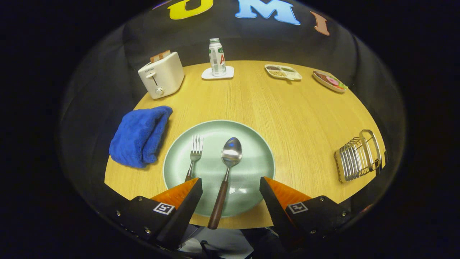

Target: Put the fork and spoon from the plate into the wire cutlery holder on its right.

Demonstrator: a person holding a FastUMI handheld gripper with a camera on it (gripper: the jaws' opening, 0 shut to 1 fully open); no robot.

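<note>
A pale green plate (251, 158) lies on the wooden table just ahead of my fingers. On it lie a metal fork (195, 153) at the left and a spoon (227, 169) with a dark wooden handle in the middle. The spoon's handle reaches back over the plate's near rim, into the gap between my fingers. The fork's handle runs under my left finger. My gripper (230, 183) is open above the plate's near side, holding nothing. The wire cutlery holder (357, 155) stands to the right of the plate, near the table's right edge.
A folded blue towel (141, 136) lies left of the plate. At the back stand a white toaster (161, 74), a bottle (217, 57) on a white coaster, a divided snack tray (283, 72) and a small food dish (330, 81).
</note>
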